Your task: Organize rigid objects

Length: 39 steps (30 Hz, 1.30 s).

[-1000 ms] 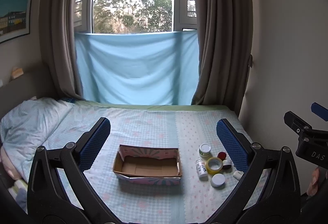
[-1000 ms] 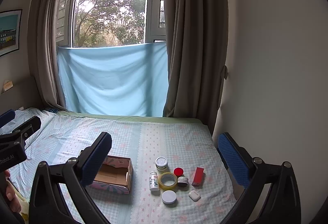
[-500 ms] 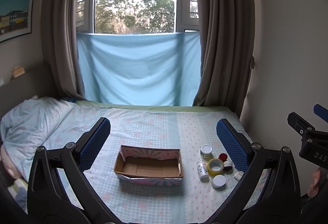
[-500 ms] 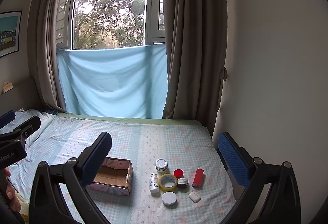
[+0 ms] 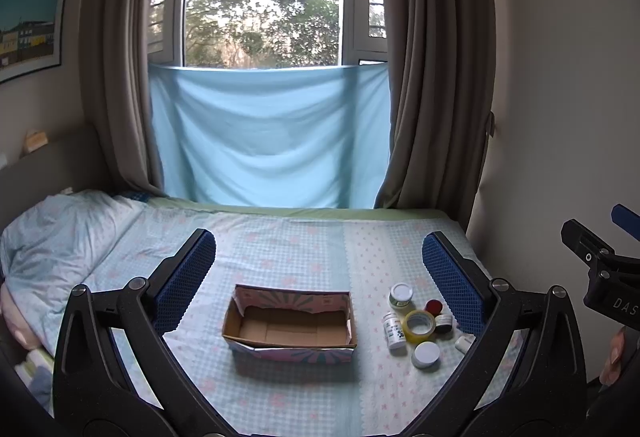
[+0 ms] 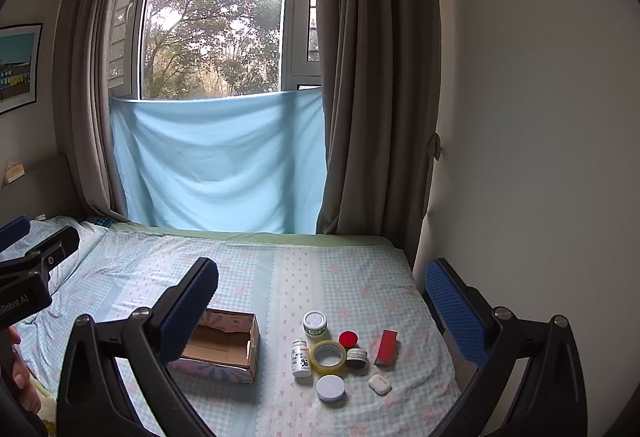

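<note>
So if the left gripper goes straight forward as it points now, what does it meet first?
Probably the blue cloth under the window; the left gripper points above the cardboard box. Depth is unclear.

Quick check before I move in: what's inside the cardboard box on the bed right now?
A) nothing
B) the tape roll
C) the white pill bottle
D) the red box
A: the left wrist view shows the cardboard box with only its bare brown floor, and all the small items lie on the bed to its right.

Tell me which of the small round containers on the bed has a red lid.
The small red-lidded jar, just right of the tape roll and left of the red box. The other containers have white or pale lids.
</note>
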{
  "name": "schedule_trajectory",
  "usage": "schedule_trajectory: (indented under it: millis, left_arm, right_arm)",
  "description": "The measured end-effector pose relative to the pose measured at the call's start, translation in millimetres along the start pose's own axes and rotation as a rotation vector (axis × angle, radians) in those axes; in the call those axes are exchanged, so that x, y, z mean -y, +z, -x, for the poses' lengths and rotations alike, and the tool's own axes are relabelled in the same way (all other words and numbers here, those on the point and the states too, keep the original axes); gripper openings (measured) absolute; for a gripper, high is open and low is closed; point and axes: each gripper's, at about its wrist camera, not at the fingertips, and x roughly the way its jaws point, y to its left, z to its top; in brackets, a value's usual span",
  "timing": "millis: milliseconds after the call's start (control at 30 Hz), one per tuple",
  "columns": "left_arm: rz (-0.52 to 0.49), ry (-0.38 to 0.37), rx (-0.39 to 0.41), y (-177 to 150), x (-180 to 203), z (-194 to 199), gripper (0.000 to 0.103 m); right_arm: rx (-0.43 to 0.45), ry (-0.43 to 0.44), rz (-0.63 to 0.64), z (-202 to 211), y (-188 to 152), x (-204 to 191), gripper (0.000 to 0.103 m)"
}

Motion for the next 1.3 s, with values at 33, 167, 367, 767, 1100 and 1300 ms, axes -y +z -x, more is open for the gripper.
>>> schedule_trajectory:
  millis: [33,167,367,767,1100,1300]
  left_arm:
    - [0.000,0.000,0.001,0.0,-0.2,0.3,0.103]
    - [0.001,-0.001,-0.001,-0.1,-0.1,0.1,0.103]
    - [0.004,-0.002,-0.003,0.5,-1.2,-0.5,0.102]
    - [0.008,-0.001,-0.004,0.5,-2.7,-0.7,0.103]
    - [0.012,-0.005,-0.012,-0.9,-9.4,-0.9,0.103]
    - [0.017,-0.006,-0.044,2.7,-17.7,-6.8,0.103]
  right_arm:
    - [0.001,0.000,0.000,0.1,-0.3,-0.2,0.103]
    - [0.001,0.001,-0.002,1.0,-1.0,-0.7,0.103]
    - [0.001,0.000,-0.001,1.8,-1.0,-1.5,0.103]
    - [0.003,-0.001,-0.001,2.8,-0.7,-2.3,0.103]
    - [0.001,-0.003,-0.002,4.5,-0.1,-3.7,0.103]
    - [-0.009,-0.012,-0.013,3.1,2.9,-3.9,0.103]
